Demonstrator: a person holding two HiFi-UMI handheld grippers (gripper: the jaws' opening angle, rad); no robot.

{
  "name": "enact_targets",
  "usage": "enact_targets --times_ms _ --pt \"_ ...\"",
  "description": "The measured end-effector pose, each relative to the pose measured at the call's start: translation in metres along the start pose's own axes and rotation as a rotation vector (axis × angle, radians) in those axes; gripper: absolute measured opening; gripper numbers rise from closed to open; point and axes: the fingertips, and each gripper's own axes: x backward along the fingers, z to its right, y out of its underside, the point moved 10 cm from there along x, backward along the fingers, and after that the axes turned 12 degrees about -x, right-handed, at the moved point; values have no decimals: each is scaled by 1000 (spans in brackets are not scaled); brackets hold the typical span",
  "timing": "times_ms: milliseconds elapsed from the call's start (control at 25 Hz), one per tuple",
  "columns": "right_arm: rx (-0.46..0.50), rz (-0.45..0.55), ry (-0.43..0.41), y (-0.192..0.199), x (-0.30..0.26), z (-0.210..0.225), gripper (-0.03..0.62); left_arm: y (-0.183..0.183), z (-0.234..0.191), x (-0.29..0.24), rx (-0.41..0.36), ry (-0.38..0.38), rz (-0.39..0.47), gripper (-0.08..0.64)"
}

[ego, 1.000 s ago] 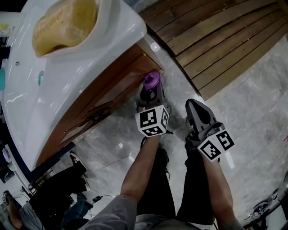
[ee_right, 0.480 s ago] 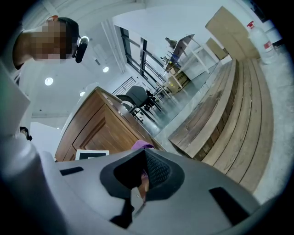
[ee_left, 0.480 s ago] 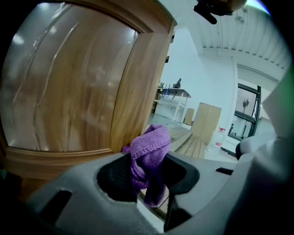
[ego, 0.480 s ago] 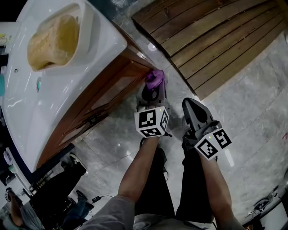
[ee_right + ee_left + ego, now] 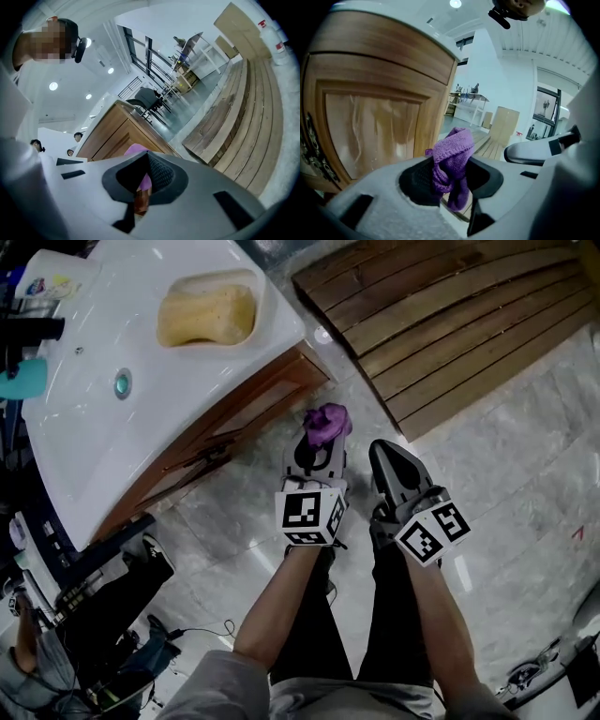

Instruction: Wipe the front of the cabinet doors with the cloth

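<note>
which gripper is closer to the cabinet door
Left. The left gripper, clamping the purple cloth, is just off the cabinet door; the right gripper is beyond it, farther out.

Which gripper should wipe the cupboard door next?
The left gripper: it is shut on the purple cloth, close to the wooden cabinet door. The right gripper holds nothing and sits farther from the door.

no legible text, labels, brands or numbers in any view
</note>
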Motion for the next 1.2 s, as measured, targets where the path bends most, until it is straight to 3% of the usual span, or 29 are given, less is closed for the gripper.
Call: enact_targets --times_ms 600,1200 --pt "39 -32 -71 -54 29 -95 9 -110 24 99 -44 -26 52 137" --pt "204 -18 -158 -126 53 -227 9 -243 22 188 -72 -75 161 137"
